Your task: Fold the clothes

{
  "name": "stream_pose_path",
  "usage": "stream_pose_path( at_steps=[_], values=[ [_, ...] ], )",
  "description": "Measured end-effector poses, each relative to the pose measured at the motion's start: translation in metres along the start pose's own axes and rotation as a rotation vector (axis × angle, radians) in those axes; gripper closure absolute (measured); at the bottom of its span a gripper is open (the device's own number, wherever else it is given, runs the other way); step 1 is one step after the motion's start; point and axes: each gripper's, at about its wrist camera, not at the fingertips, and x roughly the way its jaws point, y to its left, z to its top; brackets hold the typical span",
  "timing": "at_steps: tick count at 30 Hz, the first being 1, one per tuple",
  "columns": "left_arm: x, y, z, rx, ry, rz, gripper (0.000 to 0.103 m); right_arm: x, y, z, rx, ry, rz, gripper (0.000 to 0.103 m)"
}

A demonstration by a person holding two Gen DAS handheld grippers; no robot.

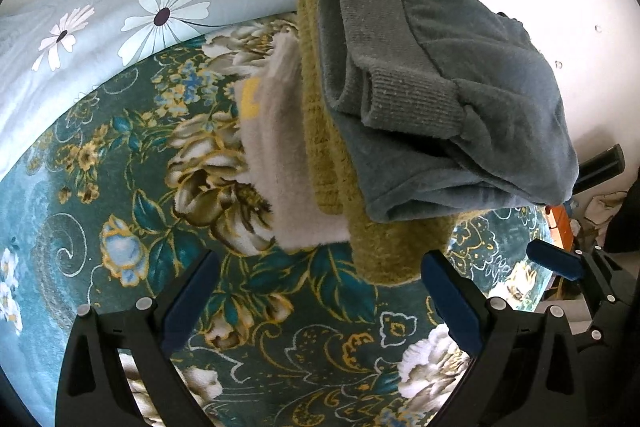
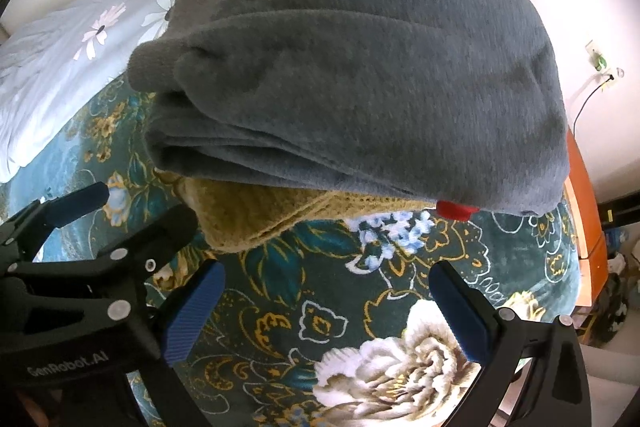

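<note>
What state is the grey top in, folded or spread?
Folded: the grey top shows stacked layers at its edge and sits on the green knit.

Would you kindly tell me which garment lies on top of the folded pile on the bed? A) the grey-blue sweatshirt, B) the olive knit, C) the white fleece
A: the grey-blue sweatshirt rests on the olive knit, with the white fleece lowest.
</note>
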Motion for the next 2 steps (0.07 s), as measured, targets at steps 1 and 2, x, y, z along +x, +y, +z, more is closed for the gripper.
stream_pose_path(
  at_steps=[1,2],
  values=[
    [-0.0006,-0.0003,-0.0003,-0.001,0.003,-0.006,0.002,-0.0004,0.0002,-0.0002,-0.001,-0.002,-0.001,0.0],
    [-0.0009,-0.0006,-0.0005,-0.002,0.007,-0.014,0.002,-0.0011,0.0003,-0.0003,-0.001,-0.004,-0.001,0.0]
  ],
)
